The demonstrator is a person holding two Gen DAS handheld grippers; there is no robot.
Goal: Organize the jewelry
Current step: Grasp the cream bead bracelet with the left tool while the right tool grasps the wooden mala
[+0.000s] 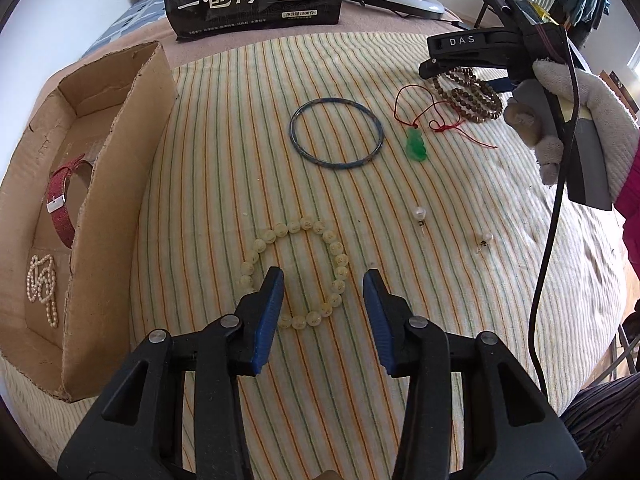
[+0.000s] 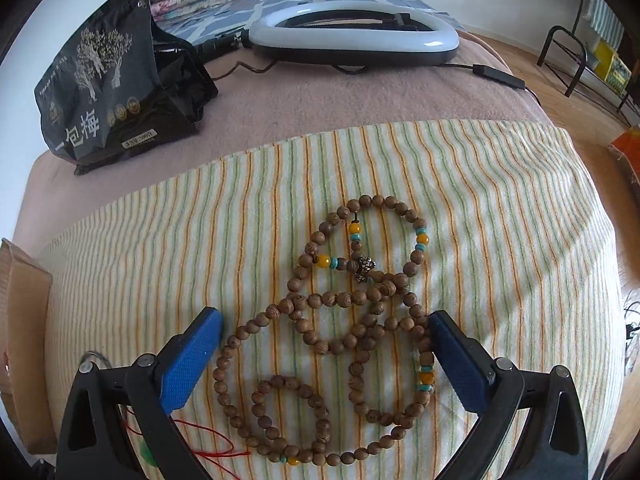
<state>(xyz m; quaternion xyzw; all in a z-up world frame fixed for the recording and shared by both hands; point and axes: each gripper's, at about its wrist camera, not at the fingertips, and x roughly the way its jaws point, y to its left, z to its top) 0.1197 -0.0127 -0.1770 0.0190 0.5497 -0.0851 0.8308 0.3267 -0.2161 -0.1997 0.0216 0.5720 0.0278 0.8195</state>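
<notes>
Your left gripper (image 1: 323, 276) hangs open over the pale cream beaded bracelet (image 1: 296, 276) on the striped bedcover (image 1: 440, 280), right of the cardboard box (image 1: 100, 208), while your right gripper (image 2: 326, 320) straddles, unclosed, the coiled brown wooden bead strand (image 2: 348, 304).

**What the views hide**

The left gripper's (image 1: 323, 276) blue pad covers part of the pale bead bracelet (image 1: 298, 276), so the ring's lower left stretch is unseen. Left of that bracelet, the cardboard box's (image 1: 120, 184) near wall hides part of the red strap (image 1: 62, 204). Beyond it, the right gripper (image 1: 430, 70) overlaps the wooden bead string (image 2: 340, 332). The two small pearl pieces (image 1: 420, 216) are too tiny to identify. In the right wrist view, the green pendant (image 2: 149, 456) mostly sits behind the gripper's black frame.
</notes>
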